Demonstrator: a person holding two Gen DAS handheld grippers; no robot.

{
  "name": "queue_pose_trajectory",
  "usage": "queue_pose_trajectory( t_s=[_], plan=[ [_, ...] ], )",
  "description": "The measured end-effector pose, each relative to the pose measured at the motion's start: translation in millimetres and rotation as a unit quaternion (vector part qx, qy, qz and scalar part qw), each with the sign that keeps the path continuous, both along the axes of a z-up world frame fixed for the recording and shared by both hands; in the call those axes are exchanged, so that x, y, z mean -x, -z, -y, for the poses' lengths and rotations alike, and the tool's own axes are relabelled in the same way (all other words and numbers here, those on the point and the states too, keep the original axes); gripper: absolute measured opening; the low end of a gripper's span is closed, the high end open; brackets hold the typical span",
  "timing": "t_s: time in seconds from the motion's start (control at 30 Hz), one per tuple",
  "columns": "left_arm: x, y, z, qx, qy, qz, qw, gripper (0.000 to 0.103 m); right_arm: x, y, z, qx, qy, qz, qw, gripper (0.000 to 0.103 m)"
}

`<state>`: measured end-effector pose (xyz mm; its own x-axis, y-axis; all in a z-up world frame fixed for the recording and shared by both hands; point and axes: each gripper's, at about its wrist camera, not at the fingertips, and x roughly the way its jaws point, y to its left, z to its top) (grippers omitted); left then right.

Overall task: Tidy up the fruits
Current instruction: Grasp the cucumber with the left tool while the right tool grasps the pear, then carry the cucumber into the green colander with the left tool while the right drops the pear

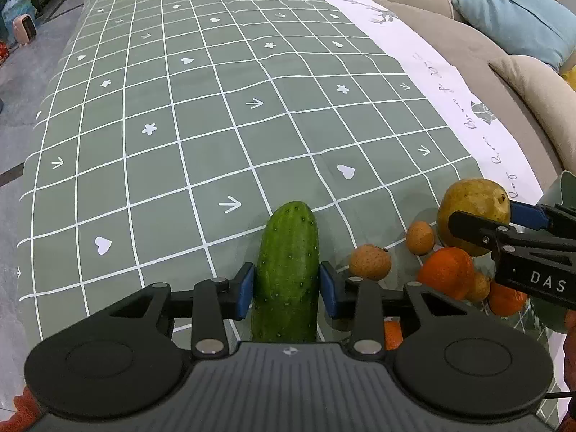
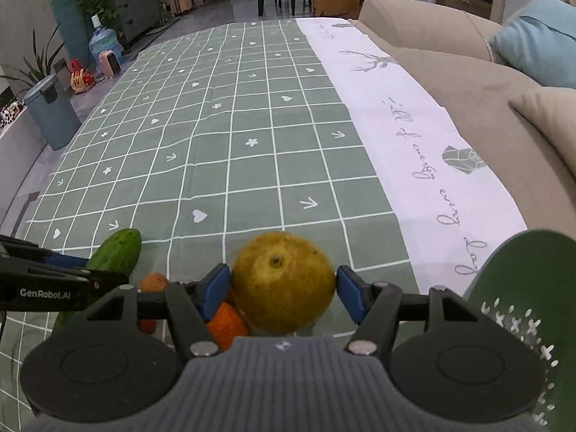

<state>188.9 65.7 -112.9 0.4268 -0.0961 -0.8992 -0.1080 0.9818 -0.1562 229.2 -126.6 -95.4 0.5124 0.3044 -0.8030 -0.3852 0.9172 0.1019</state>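
A green cucumber lies on the checked tablecloth, and my left gripper has its blue pads against both its sides. My right gripper has its pads against a yellow-green pear, which also shows in the left wrist view. Beside them lie oranges and small brown longans. An orange and a longan sit under my right gripper. The cucumber is at the left in the right wrist view.
A green perforated bowl stands at the right edge by my right gripper. A beige sofa with a blue cushion runs along the table's right side. A white cloth strip covers the table's right edge.
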Motion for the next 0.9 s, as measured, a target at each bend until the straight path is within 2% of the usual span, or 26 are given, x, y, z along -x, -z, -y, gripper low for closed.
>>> queue_pose_trajectory(
  t_s=[0.23,0.6,0.73,0.9],
  plan=[
    [15,-19,-6,0.004,-0.010,0.032,0.9994,0.042,11,-12,-2,0.001,-0.001,0.018,1.000,0.061],
    [65,-93,2,-0.005,-0.011,0.120,0.9927,0.041,63,-73,12,-0.017,-0.002,0.076,0.997,0.061],
    [74,-125,18,0.000,0.012,0.152,0.9883,0.041,84,-91,27,-0.021,0.004,0.090,0.996,0.061],
    [72,-159,56,0.019,0.066,0.185,0.9804,0.041,100,-107,53,-0.015,0.011,0.098,0.995,0.061]
  ],
)
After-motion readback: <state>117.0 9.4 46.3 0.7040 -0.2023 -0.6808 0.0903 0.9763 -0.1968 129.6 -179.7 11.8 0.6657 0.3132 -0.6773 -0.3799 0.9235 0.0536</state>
